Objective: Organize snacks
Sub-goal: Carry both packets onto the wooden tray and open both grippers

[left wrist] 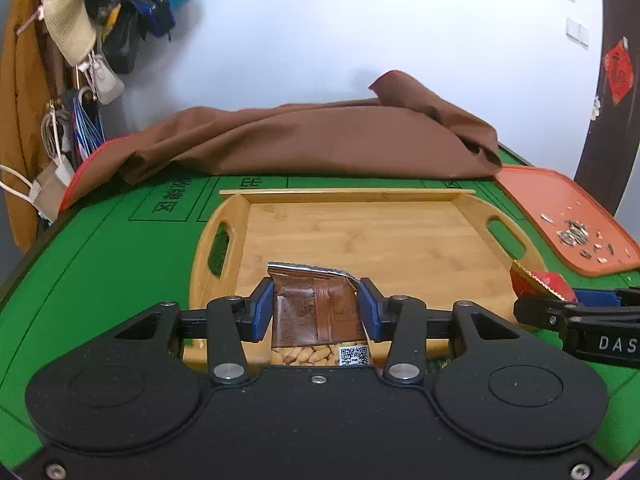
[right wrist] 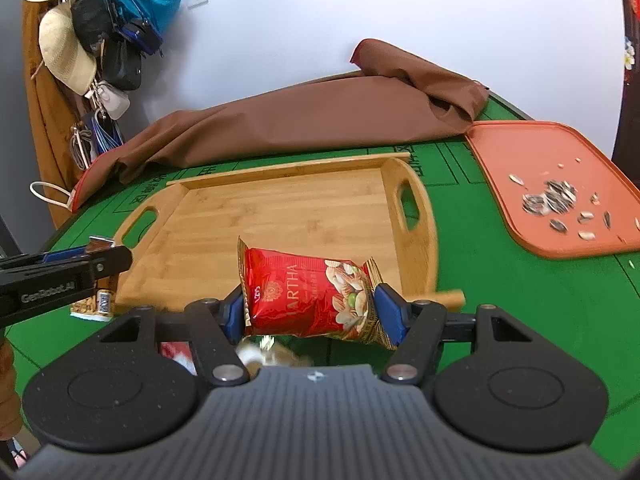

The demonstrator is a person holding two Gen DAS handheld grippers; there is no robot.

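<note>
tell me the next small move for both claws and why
Probably carry both packets forward over the wooden tray and lower them. The left claw grips the brown nut packet, the right claw the red snack packet, and the tray lies bare just ahead.

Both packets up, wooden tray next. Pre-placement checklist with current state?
1. Left hand-held gripper clamped on the brown foil nut packet with a clear window: ok, pads press both sides.
2. Right hand-held gripper clamped on the red foil mixed-nut packet: ok.
3. Bamboo tray with cut-out handles floor free: ok, nothing lies in it.
4. Grippers apart from each other: ok, side by side with a gap.
5. Orange plastic tray with sunflower seeds out of the path: ok, off to the right.
6. Blurred items under the red packet: cannot tell.
</note>
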